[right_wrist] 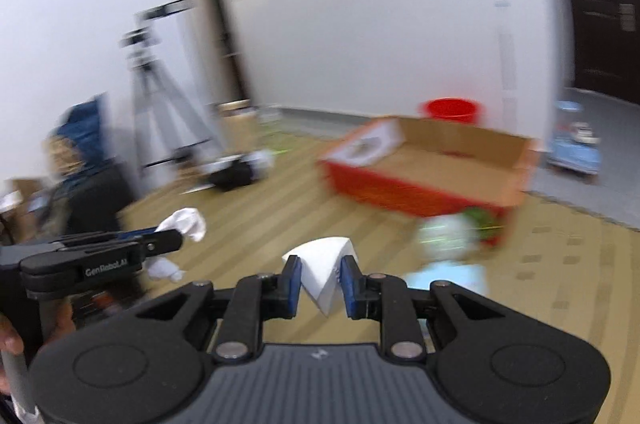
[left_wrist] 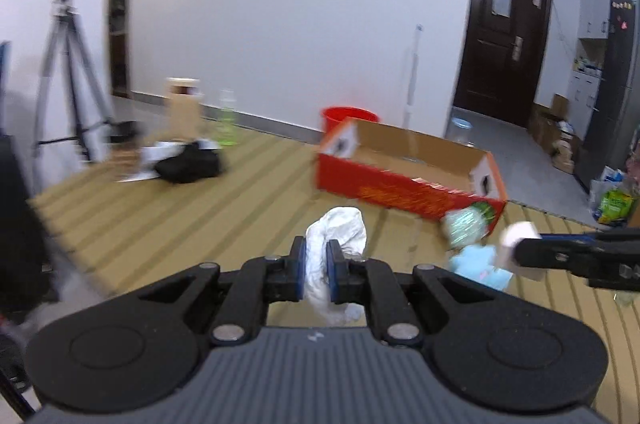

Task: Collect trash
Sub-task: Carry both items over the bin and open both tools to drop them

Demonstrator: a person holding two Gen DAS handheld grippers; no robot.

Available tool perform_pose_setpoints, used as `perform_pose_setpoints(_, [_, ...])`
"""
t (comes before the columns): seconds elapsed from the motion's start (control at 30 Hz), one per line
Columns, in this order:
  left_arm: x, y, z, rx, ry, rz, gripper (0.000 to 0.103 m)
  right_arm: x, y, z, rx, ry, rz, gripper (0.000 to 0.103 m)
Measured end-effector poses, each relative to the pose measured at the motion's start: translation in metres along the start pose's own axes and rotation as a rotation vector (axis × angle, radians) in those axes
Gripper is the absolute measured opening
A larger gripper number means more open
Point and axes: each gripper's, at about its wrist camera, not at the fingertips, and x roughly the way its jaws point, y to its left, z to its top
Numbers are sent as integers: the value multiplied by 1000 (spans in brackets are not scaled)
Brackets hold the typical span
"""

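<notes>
Left wrist view shows the left gripper [left_wrist: 316, 258] clamped on a crumpled white tissue [left_wrist: 338, 230]; the right gripper [right_wrist: 319, 278] pinches a folded white napkin [right_wrist: 324, 270]; red cardboard box [left_wrist: 404, 180] ahead.

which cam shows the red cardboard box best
Left wrist view: the red cardboard box is sharper there, open top, end flaps and printed front side visible. Right wrist view shows the same box motion-blurred, print unreadable.
</notes>
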Motion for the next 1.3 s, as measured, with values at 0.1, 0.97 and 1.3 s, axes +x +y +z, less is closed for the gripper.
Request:
perform_pose_setpoints(0.1, [-49, 44, -38, -14, 30, 56, 12, 24, 60, -23, -56, 74, 70, 22])
perform_pose_setpoints(0.97, [65, 177, -280, -176, 679, 130, 56, 234, 186, -250, -224, 721, 77, 49])
perform_pose_setpoints(1.3, [70, 180, -278, -196, 686, 186, 70, 234, 174, -253, -208, 750, 79, 57])
